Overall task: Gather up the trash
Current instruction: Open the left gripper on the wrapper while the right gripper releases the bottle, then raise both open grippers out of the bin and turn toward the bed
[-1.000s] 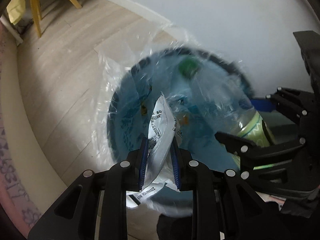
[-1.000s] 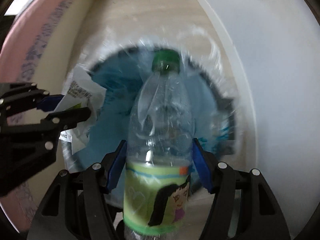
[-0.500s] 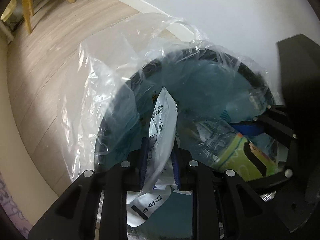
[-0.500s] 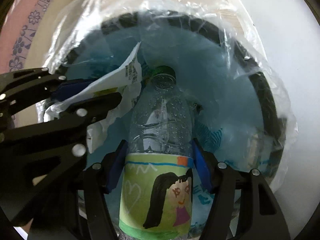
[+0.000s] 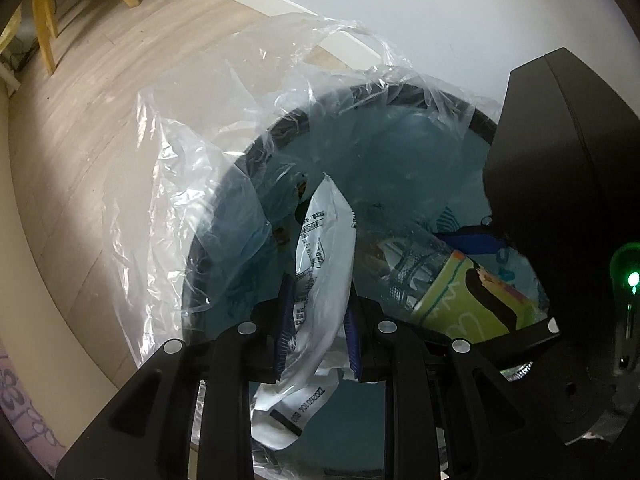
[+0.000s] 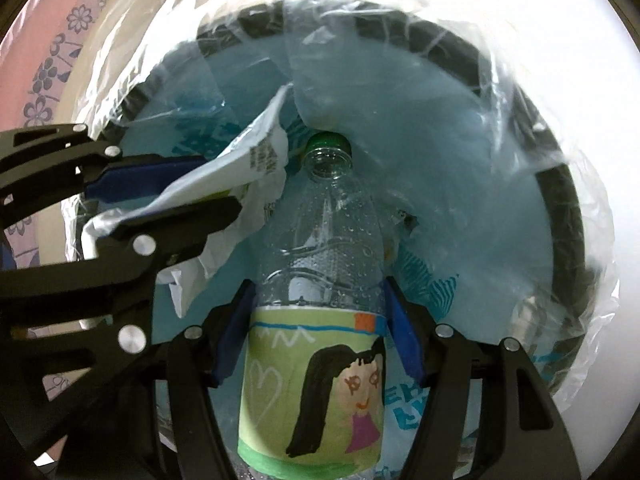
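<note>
My left gripper (image 5: pixel 318 296) is shut on a crumpled white wrapper (image 5: pixel 324 248) with black print, held over the mouth of a round black bin (image 5: pixel 280 124) lined with a clear plastic bag (image 5: pixel 192 184). My right gripper (image 6: pixel 318 312) is shut on a clear plastic bottle (image 6: pixel 324 240) with a green cap and a green label showing a drawn girl. The bottle points cap-down into the bin (image 6: pixel 560 184). In the right wrist view the left gripper (image 6: pixel 192 188) with the wrapper (image 6: pixel 248 160) reaches in from the left, right beside the bottle. In the left wrist view the bottle (image 5: pixel 452 284) lies to the right.
The bin's inside shows a blue liner with teal print (image 6: pixel 436 284). A white wall (image 5: pixel 400 8) stands behind the bin. Wooden floor (image 5: pixel 100 92) spreads to the left, with yellow chair legs (image 5: pixel 48 24) far off. A pink flowered cloth (image 6: pixel 44 64) is at the left edge.
Both grippers have sunk toward the bin mouth with their loads; the bin and its bag now fill both views. Over the last half second they hardly moved.
</note>
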